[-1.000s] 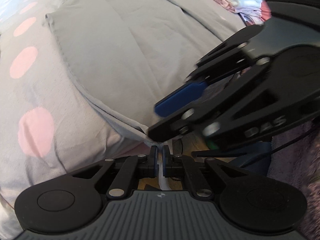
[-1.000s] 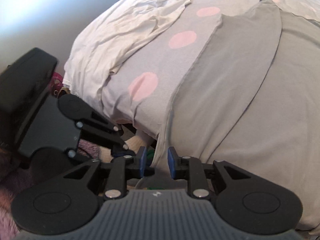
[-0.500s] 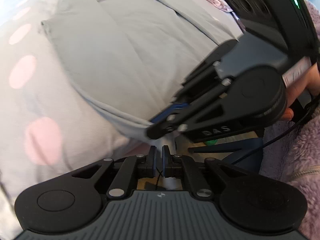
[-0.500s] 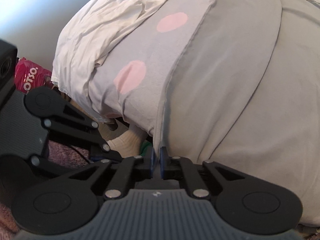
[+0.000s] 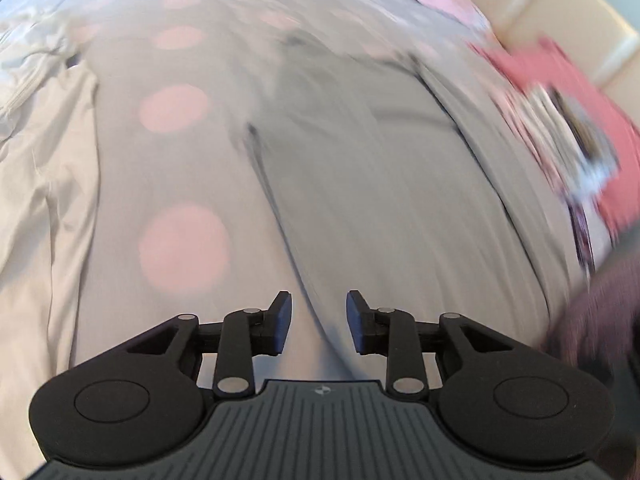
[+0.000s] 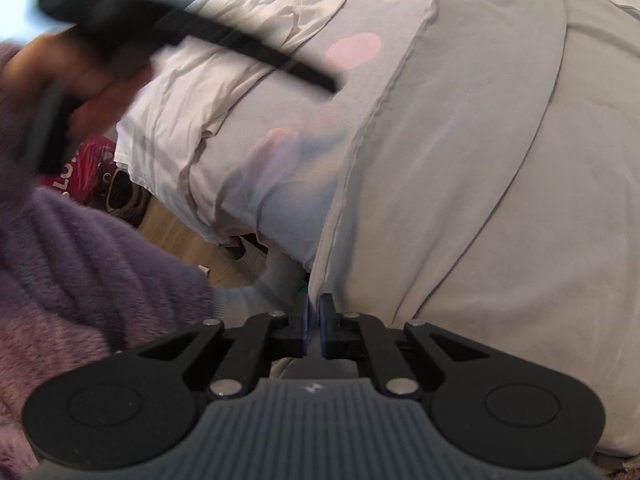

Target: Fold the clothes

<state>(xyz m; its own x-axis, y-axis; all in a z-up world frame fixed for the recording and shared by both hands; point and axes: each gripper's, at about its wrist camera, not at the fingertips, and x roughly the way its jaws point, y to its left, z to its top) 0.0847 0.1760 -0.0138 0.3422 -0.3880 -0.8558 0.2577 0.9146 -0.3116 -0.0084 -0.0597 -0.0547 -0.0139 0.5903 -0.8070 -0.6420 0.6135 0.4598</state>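
The grey garment (image 6: 460,168) lies spread on the spotted bedsheet (image 5: 176,168), its near hem corner clamped in the right gripper (image 6: 314,328). That pinch is thin; a sharp pull would likely slip the hem free and skew the fold. A second ago the left gripper (image 5: 318,322) pinched that corner; its jaws have just been opening, stand apart with nothing between them, and hover over the garment's edge.

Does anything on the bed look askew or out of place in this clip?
Mostly tidy. The grey garment lies smooth, its near corner pinched in the right claw. Only the white garment lies crumpled, spilling over the bed's edge.
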